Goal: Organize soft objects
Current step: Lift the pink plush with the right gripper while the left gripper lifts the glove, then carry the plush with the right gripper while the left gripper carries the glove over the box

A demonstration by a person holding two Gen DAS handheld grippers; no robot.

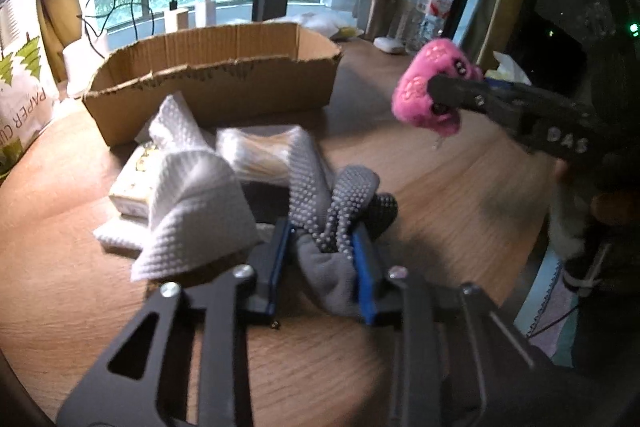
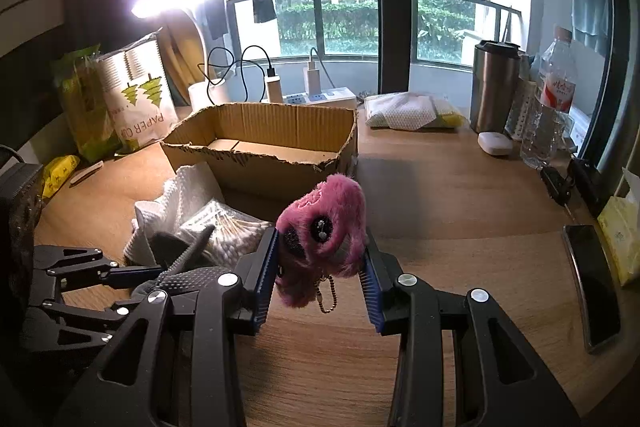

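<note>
The left gripper [image 1: 324,259] has its jaws pinched on the grey dotted glove [image 1: 340,211] lying on the counter [image 1: 440,195]. The right gripper's [image 2: 320,267] jaws hold the pink plush toy [image 2: 324,227] between them, clear of the counter, with the cardboard box [image 2: 260,147] beyond.

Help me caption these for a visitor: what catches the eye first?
The pink plush toy, clamped in the right gripper above the wooden table. Next, the grey dotted glove between the left gripper pads, beside white cloths, with the open cardboard box behind.
</note>
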